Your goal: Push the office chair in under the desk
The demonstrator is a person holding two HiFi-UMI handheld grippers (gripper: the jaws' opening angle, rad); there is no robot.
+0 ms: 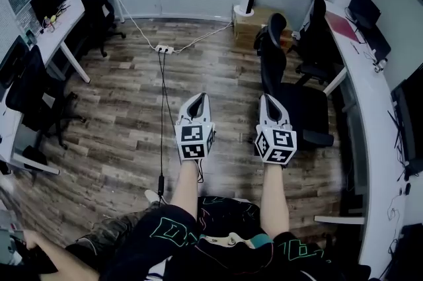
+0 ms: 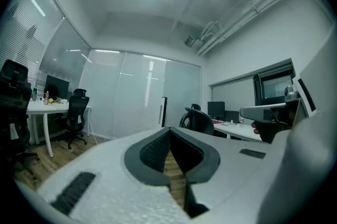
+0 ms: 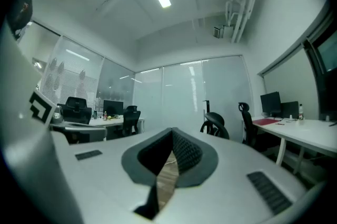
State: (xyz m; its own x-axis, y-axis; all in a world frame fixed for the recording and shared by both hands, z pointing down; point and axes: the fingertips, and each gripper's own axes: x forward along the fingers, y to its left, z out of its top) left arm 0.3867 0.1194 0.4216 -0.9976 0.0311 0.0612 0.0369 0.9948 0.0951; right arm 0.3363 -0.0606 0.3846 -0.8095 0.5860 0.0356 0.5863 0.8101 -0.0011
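**Desk:** Two claws in frame: how do they stand?

**Photographer:** Side by side and level over the brown wood-plank floor (image 1: 119, 108). The left claw (image 1: 197, 98) and the right claw (image 1: 271, 101) each have their jaws pressed together on nothing. In both gripper views only a sliver of floor shows between the dark pads.

**Desk:** And the black mesh office chair (image 1: 294, 98)?

**Photographer:** It is at one o'clock from the right claw, out on the open floor. Its backrest is at twelve o'clock and its seat is turned toward the long white curved surface (image 1: 370, 75) at three o'clock. The seat is near that surface's edge but not tucked under it. From overhead the right claw's tip overlaps the seat's near edge, while the right gripper view shows the chair ahead and apart.
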